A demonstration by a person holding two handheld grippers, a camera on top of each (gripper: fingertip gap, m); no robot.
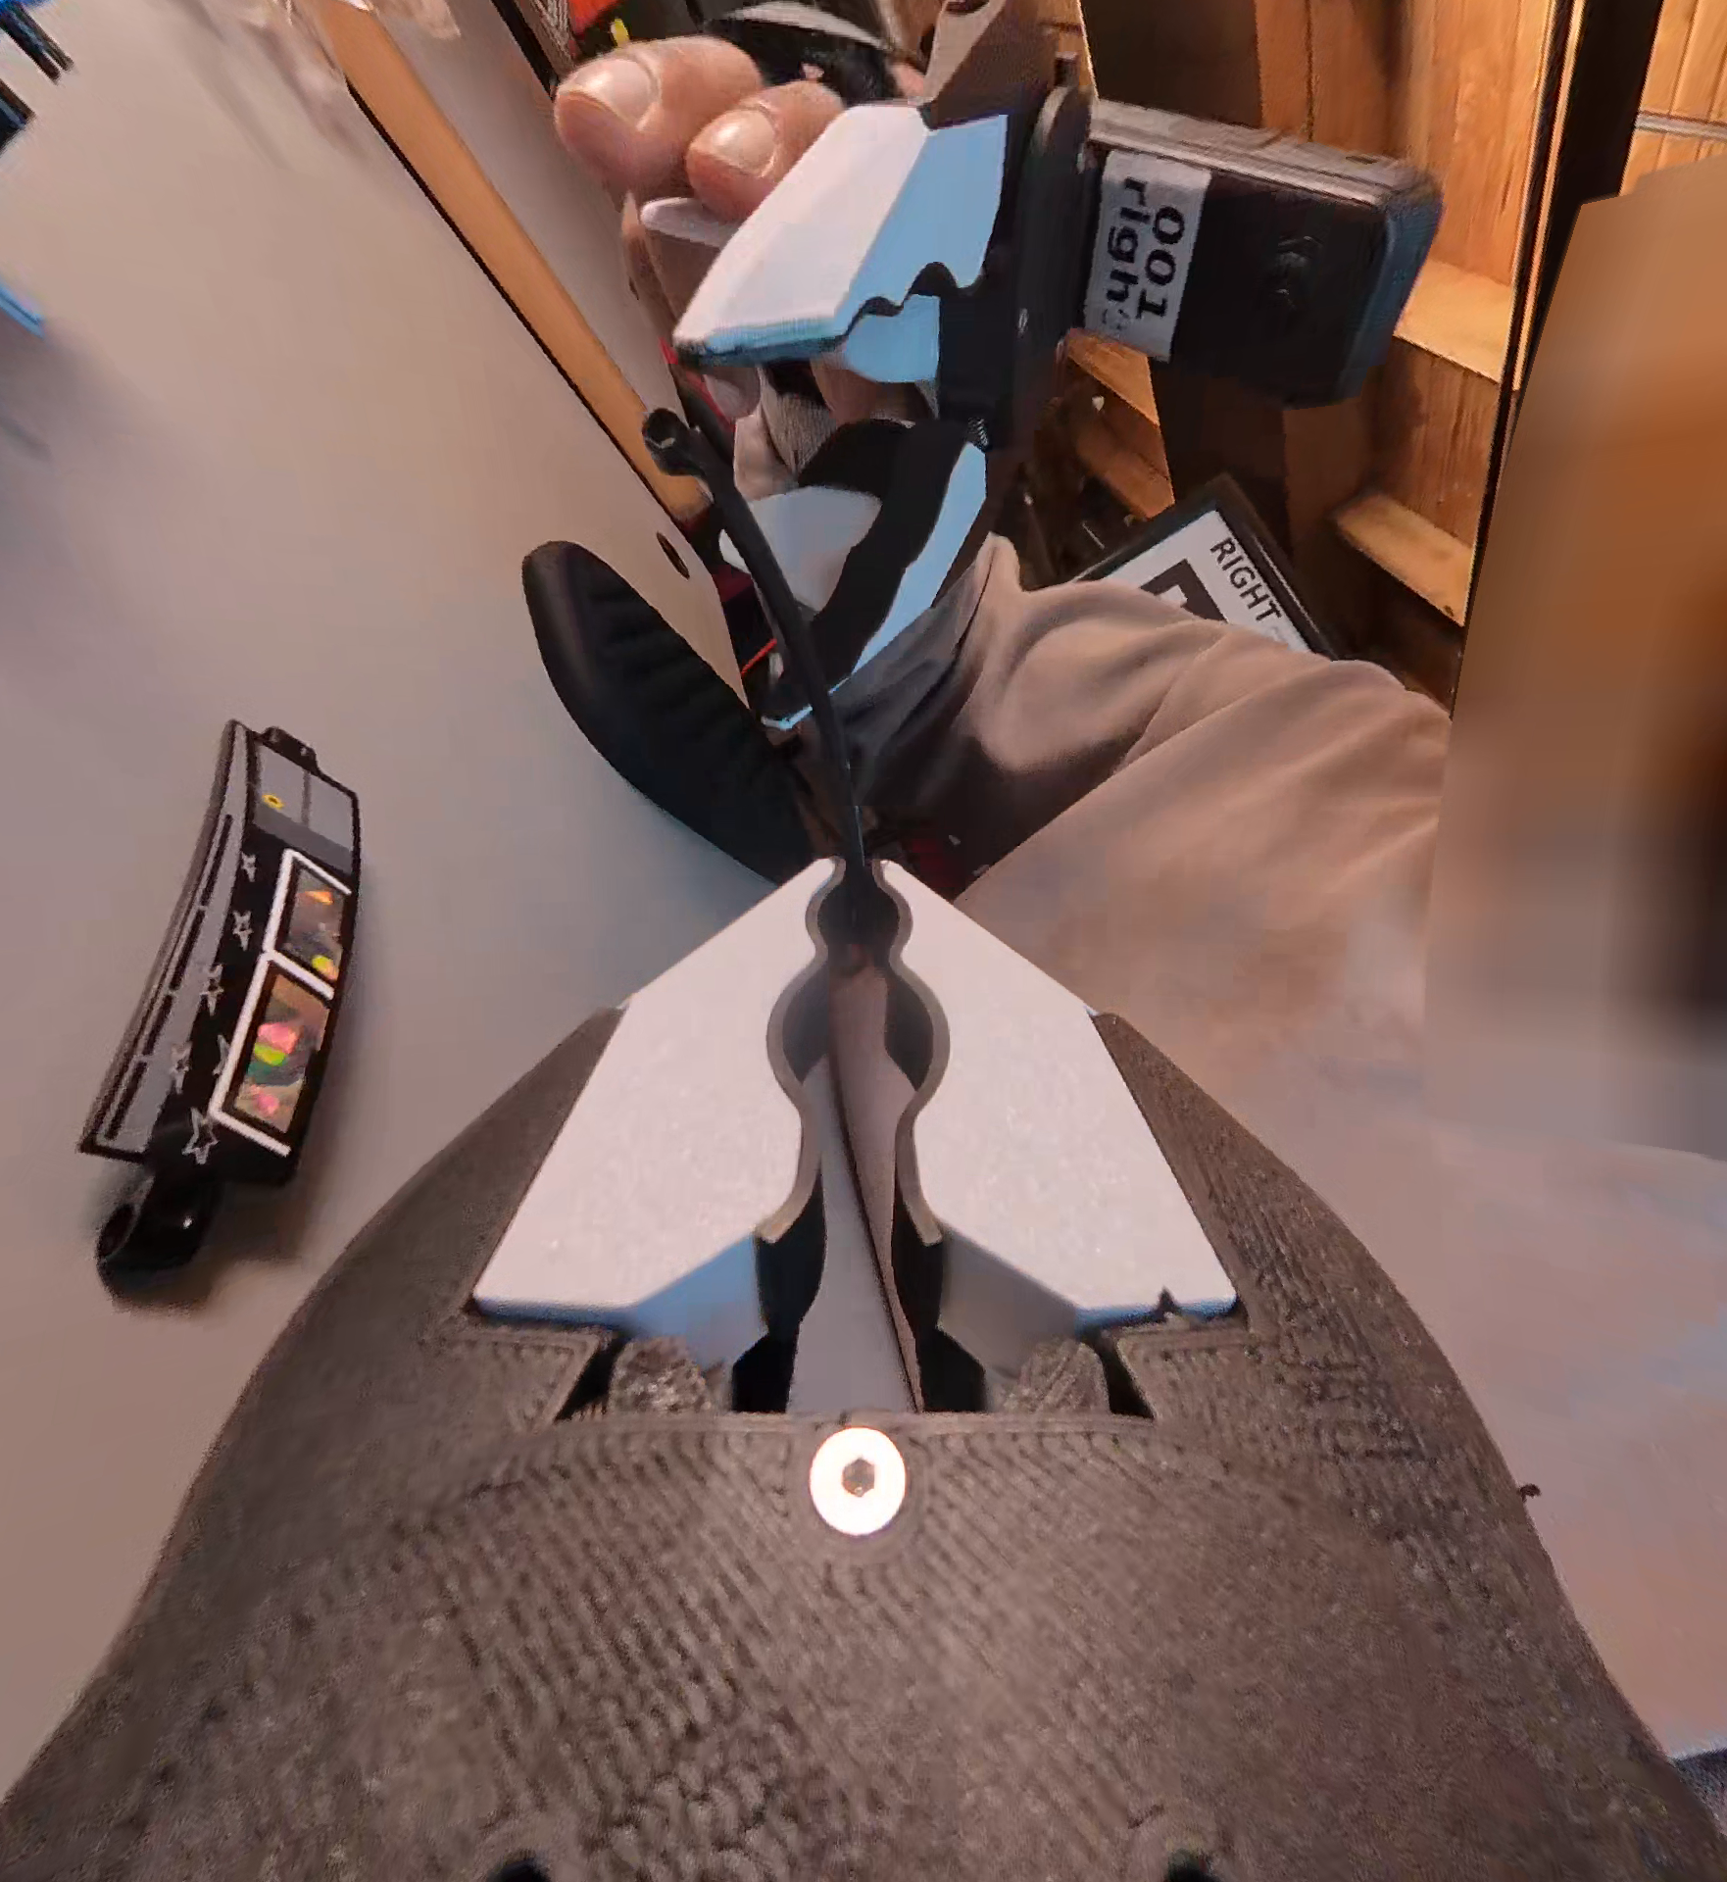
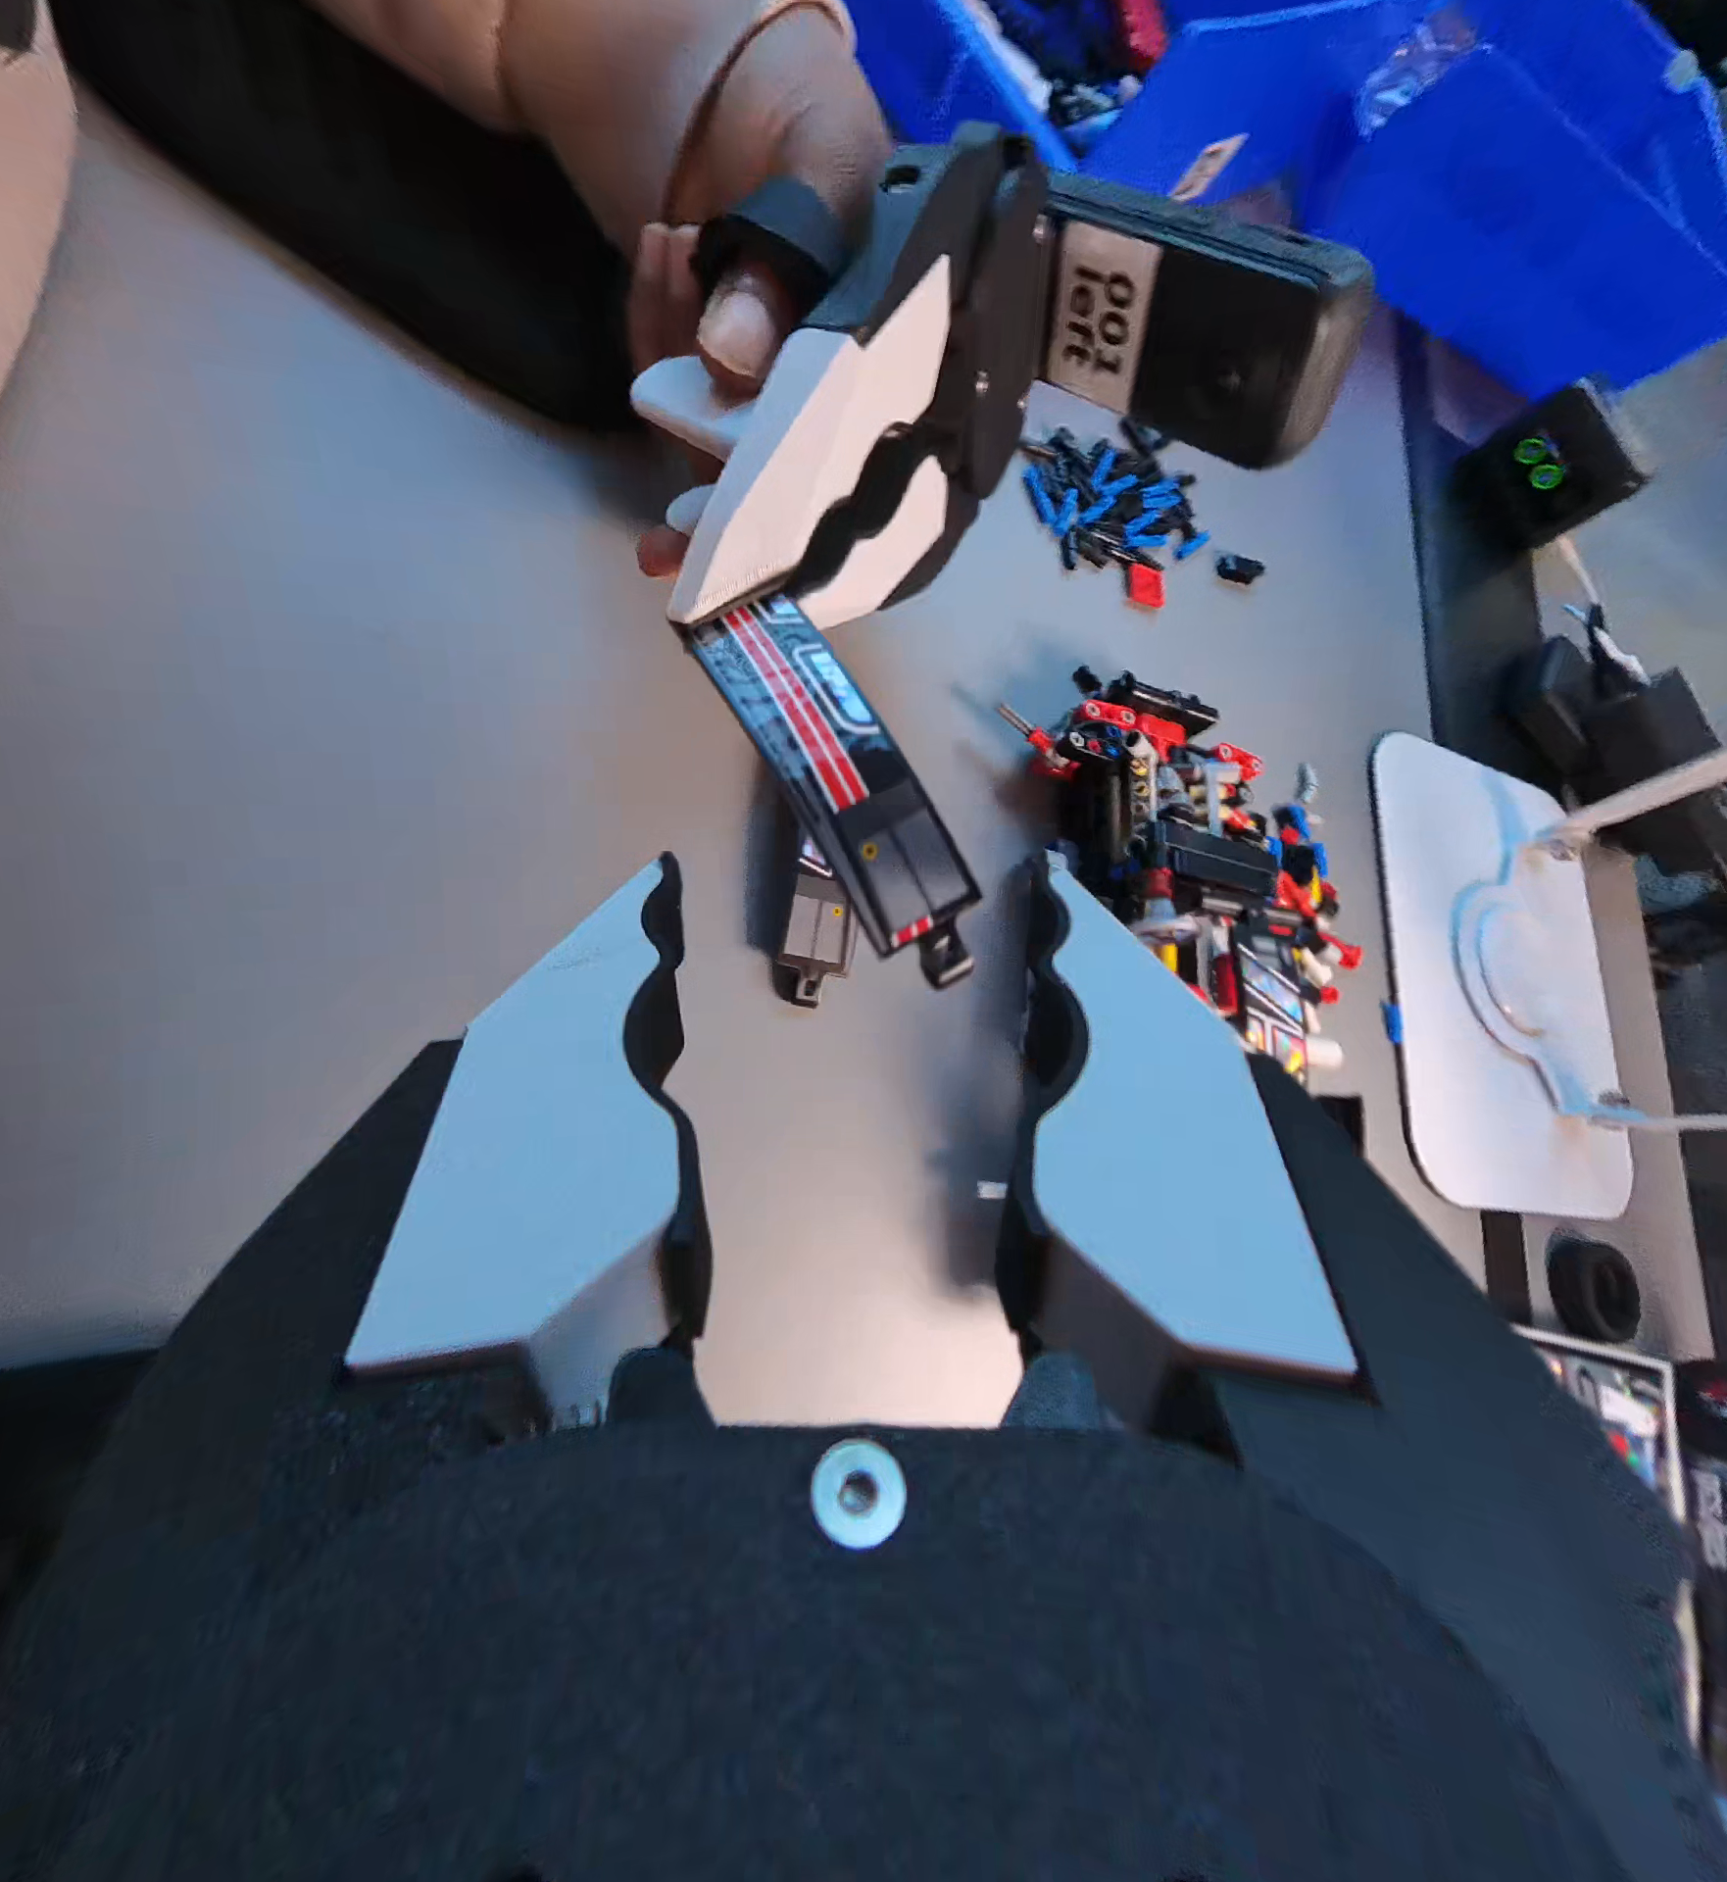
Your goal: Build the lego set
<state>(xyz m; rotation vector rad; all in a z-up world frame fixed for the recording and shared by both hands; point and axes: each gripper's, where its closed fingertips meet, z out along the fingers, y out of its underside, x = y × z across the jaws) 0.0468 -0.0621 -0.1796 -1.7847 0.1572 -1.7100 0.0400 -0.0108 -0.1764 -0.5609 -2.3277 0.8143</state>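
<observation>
My left gripper (image 1: 851, 896) is shut on a long black panel piece (image 1: 790, 637), seen edge-on in the left wrist view. In the right wrist view the left gripper (image 2: 737, 611) holds this panel (image 2: 824, 759), black with red stripes, tilted above the grey table (image 2: 330, 713). My right gripper (image 2: 854, 896) is open and empty, just short of the panel's free end; it also shows in the left wrist view (image 1: 737, 530). A second black panel with stars and shiny stickers (image 1: 238, 978) lies flat on the table, partly under the held one in the right wrist view (image 2: 817, 937). A partly built red, black and blue car (image 2: 1206, 855) stands to the right.
A pile of blue and black pins (image 2: 1114, 499) lies beyond the car. Blue bins (image 2: 1450, 153) stand at the back right. A white base plate with a clear stand (image 2: 1491, 978) is at the right edge, a booklet (image 2: 1613, 1426) near it. A person's grey sleeve (image 1: 1145, 733) is behind the grippers. Left tips to right tips: about 6 centimeters.
</observation>
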